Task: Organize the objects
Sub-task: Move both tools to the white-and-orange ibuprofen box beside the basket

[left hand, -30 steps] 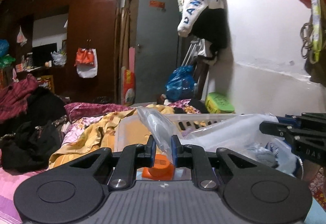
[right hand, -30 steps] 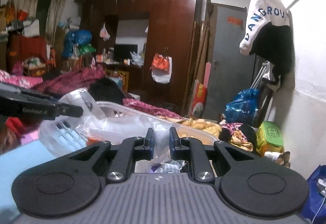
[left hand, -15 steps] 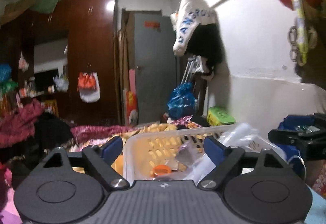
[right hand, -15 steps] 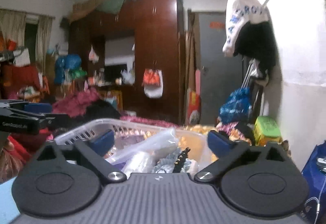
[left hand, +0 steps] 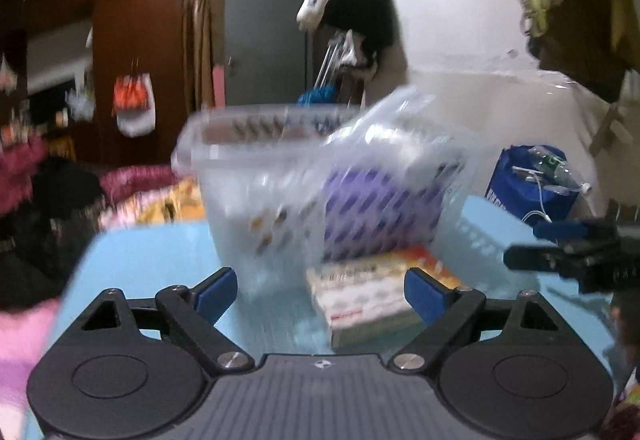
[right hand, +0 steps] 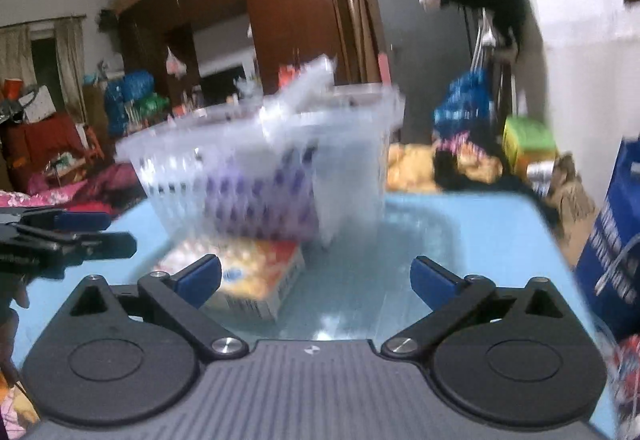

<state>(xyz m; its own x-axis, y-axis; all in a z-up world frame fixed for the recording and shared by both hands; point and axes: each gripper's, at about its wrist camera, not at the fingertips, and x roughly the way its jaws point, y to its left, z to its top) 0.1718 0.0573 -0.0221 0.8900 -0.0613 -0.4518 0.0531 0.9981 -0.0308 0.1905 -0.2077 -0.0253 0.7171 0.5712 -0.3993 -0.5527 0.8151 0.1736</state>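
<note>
Both claws are gaping empty while the flat box (left hand: pixel 372 296) is lying straight ahead between the left claw (left hand: pixel 320 290) fingers, nearer than the right claw (right hand: pixel 316 276).

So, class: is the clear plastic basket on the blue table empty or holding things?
Holding things. Through the basket's slotted wall a purple item shows, and a clear plastic bag rises above its rim.

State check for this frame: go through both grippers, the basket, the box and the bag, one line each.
Left gripper: open, holding nothing.
Right gripper: open, holding nothing.
Clear basket: upright on the blue table, filled.
Plastic bag: sticking out over the basket rim.
Printed box: lying flat on the table in front of the basket.
</note>
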